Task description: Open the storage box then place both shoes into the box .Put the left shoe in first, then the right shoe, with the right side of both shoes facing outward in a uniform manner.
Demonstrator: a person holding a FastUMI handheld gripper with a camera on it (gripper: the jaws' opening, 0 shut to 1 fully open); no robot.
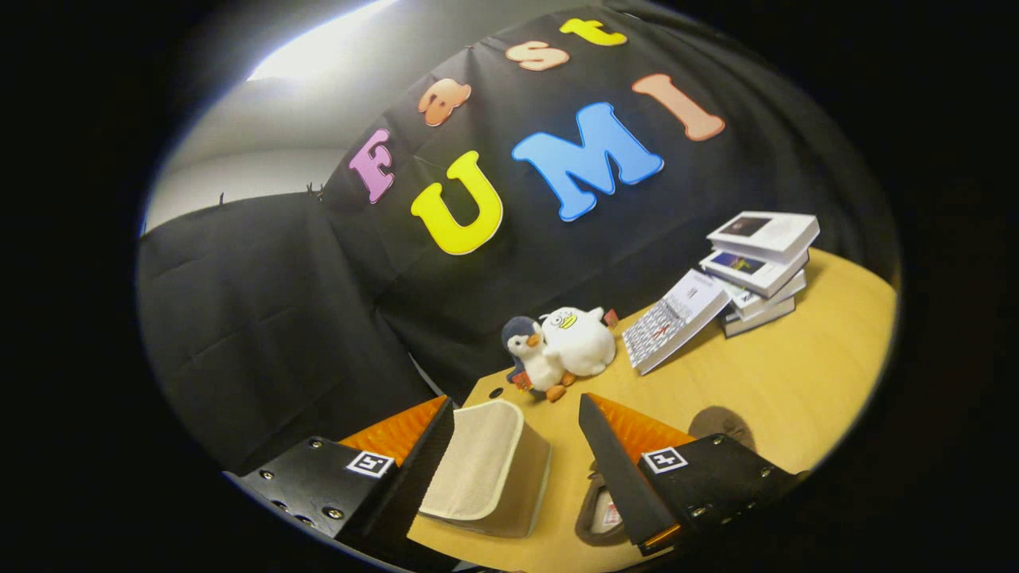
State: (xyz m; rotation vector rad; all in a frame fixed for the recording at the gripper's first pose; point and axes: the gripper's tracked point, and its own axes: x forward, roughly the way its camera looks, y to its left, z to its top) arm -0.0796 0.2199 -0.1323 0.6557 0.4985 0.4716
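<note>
My gripper (516, 406) is open and tilted over the wooden table (796, 398). Below the gap and close to the left finger lies a pale storage box (486, 469) with a cream top and a tan side; its lid looks closed. Neither finger touches it as far as I can tell. A dark shoe (599, 513) peeks out from under the right finger, showing its opening and a label inside; most of it is hidden. A second shoe cannot be made out.
Beyond the fingers two plush toys, a penguin (532, 356) and a white bird (581, 338), sit at the table's far edge. A stack of books (760, 267) with one book leaning on it (673, 318) stands to their right. Black cloth walls the booth.
</note>
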